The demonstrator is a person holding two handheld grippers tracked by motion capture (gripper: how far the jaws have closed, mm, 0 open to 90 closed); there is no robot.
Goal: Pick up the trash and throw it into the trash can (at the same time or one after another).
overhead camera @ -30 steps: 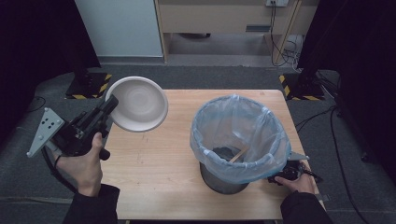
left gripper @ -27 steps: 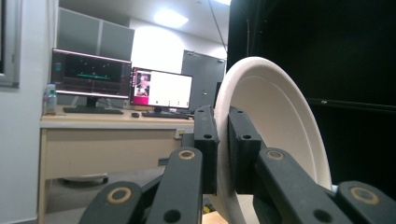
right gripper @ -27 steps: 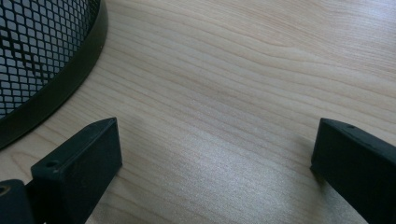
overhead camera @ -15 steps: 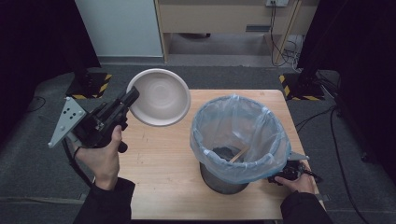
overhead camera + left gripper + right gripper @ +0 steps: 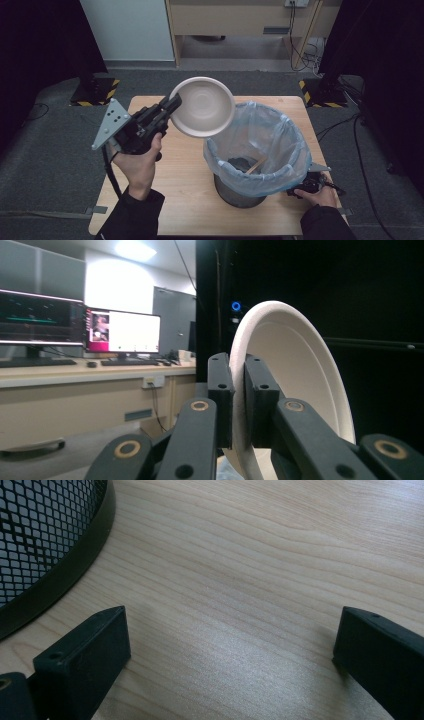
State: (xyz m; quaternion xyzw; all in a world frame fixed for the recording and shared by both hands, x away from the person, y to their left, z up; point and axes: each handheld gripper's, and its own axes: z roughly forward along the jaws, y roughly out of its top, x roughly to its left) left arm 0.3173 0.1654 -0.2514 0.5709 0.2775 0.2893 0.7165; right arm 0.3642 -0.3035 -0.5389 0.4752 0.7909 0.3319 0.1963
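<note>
The left gripper [image 5: 172, 107] is clamped on the rim of a white paper plate [image 5: 202, 106], held tilted in the air above the wooden table [image 5: 175, 200], just beside the blue-bagged mesh bin [image 5: 257, 150]. The plate looks light and thin, stiff enough to keep its shape from one edge yet likely to flex or crease under a hard squeeze; the raised rim is the sensible place to pinch. The right gripper [image 5: 230, 655] rests spread wide on the table by the bin's base, holding nothing

The left tool [image 5: 238, 400] clamps the white plate's [image 5: 295, 390] rim (plate held on edge) before lit monitors [image 5: 80, 330].
</note>
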